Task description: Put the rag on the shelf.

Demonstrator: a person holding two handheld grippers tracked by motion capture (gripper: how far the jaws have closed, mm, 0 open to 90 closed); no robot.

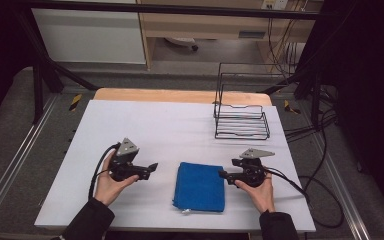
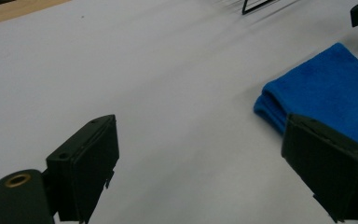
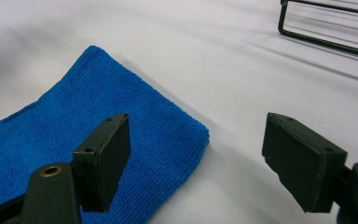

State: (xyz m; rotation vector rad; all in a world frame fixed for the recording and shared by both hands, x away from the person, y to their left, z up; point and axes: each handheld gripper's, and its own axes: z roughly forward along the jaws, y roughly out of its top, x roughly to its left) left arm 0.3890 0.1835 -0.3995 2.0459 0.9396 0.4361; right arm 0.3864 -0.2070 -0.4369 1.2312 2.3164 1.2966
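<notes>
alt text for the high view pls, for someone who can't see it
A folded blue towel lies on a white table between two hands, each holding an open hand-held gripper: left, right. Neither touches the towel. An empty black wire rack stands at the far right.

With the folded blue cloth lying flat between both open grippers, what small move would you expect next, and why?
Probably the right gripper eases forward to close on the folded blue cloth. Its jaws stand open with nothing between them at the cloth's edge, the wire rack sits empty behind it, and the left gripper hovers open, clear of the cloth.
</notes>
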